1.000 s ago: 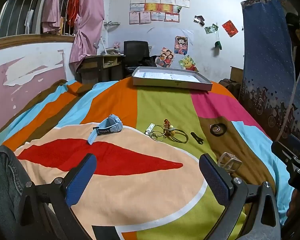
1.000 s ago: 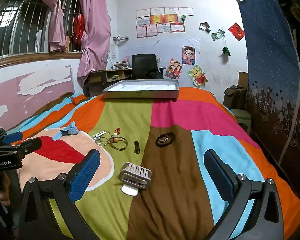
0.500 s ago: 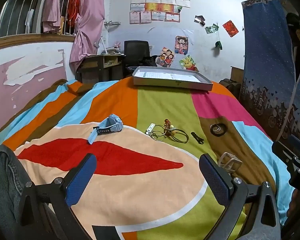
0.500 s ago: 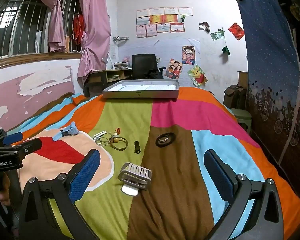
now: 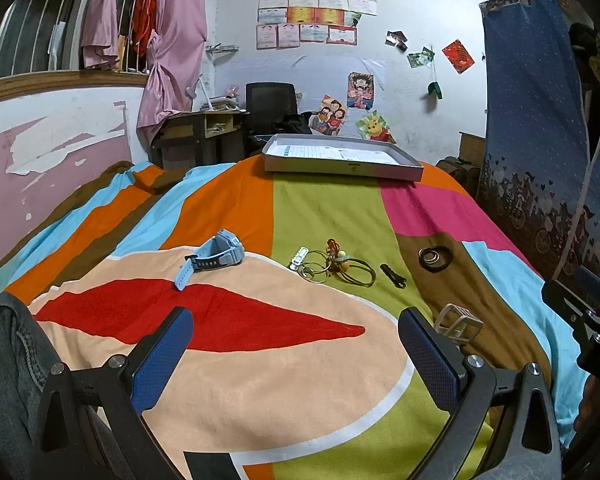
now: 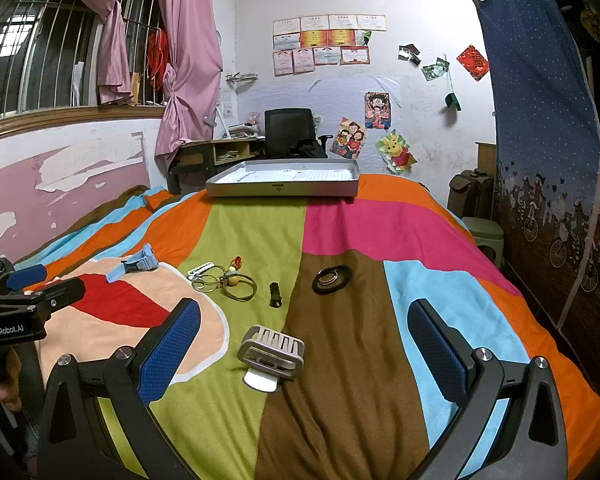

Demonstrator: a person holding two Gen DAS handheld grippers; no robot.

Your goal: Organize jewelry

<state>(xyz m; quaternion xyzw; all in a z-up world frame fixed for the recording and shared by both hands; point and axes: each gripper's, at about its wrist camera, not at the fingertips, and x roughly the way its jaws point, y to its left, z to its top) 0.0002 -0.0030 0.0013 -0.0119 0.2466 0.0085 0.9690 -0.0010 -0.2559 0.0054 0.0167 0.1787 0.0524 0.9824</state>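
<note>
Hovering low over the bedspread (image 6: 340,380), left tool (image 5: 296,352) and right tool (image 6: 304,344) — both spread wide, empty.

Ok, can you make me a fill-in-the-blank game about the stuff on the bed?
1. The light blue watch lies on the ____ part of the blanket.
2. The grey tray sits at the ____ end of the bed.
3. Both the left claw and the right claw are ____.
4. The black ring lies on the ____ stripe.

Missing words: peach; far; open; brown
</note>
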